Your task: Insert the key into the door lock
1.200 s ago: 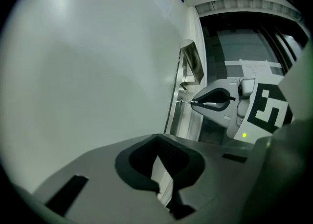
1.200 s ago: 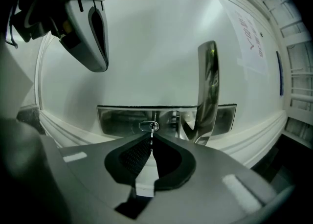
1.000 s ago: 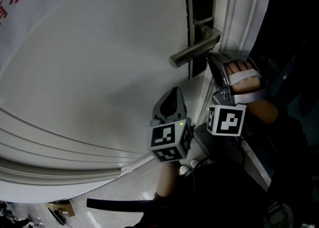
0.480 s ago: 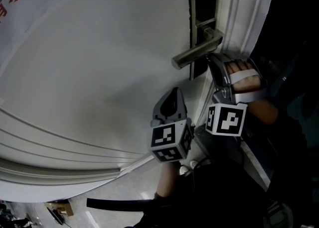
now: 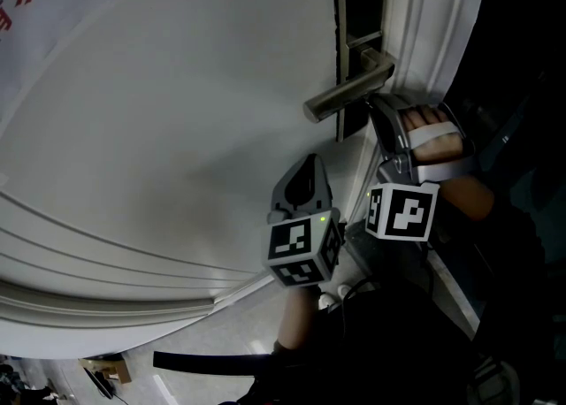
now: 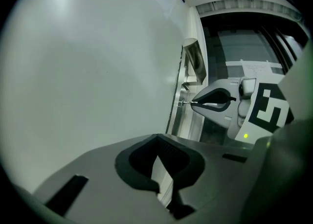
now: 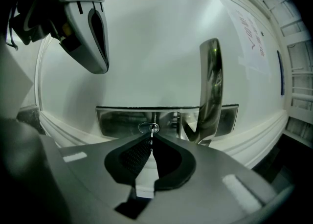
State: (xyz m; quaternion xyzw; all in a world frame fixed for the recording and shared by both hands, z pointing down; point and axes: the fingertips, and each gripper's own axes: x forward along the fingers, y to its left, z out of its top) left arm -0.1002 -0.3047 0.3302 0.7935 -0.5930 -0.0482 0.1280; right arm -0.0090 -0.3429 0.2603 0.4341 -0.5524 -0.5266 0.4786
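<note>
Pinching key point(image 7: 152, 135) in clenched right tool point(image 7: 151, 142), blade tip just ahead of tool tips at the keyhole point(image 7: 146, 128), with left tool point(image 6: 157, 140) closed on nothing; looks light, stiff, slick metal, so best held flat by the head.

Dim, flat light. The white door point(image 5: 177, 129) glows softly, with darkness at right. Gripper views bulge and vignette black at their corners; the lock plate point(image 7: 122, 120) shows glare.

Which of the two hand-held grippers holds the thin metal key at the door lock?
The right hand-held gripper: its jaws pinch the thin metal key, tip at the silver lock plate's keyhole. The left hand-held gripper is shut on nothing.
</note>
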